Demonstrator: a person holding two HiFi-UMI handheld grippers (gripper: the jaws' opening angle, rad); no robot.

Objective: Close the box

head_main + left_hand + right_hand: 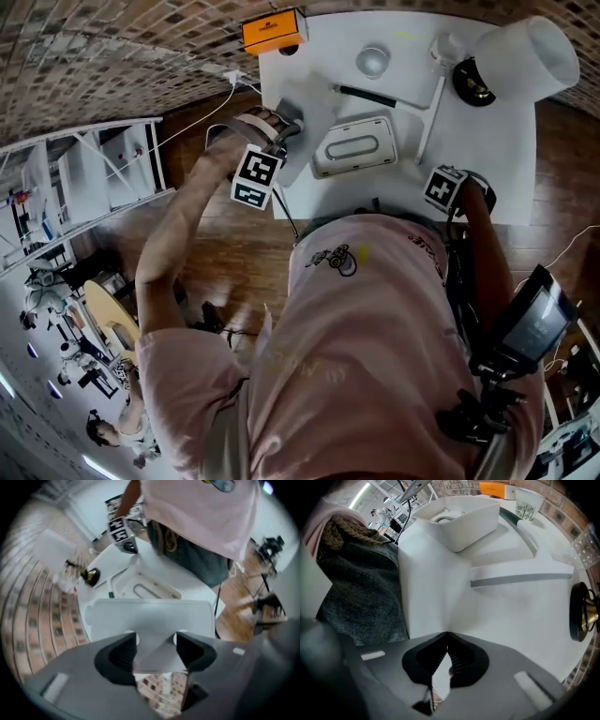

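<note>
A person in a pink shirt [375, 328] stands at a white table [506, 159] and holds a gripper in each hand.

The left gripper [155, 641] is up by the left edge of the table and points down. Its jaws are clamped on a tab of the flat white lid [150, 616]. The lid is up in the air and not on the box. It is wide and plain, with two small round notches next to the tab. In the head view the lid is just to the left of the box.

The white box [473, 522] sits near the middle of the table, and its top is open. A long shape with round ends shows inside it.

The right gripper [447, 639] is at the near edge of the table on the right side, well apart from the box. Its jaws are pressed tight together and there is nothing between them. It points down at a bare part of the table top.

An orange box [274, 31] sits at the far left corner of the table. A cup with a tree picture [528, 503] stands near it. A round black and gold thing [473, 82] lies on the far right side. Beside it is a big white thing [525, 56] that may be a lamp shade.
</note>
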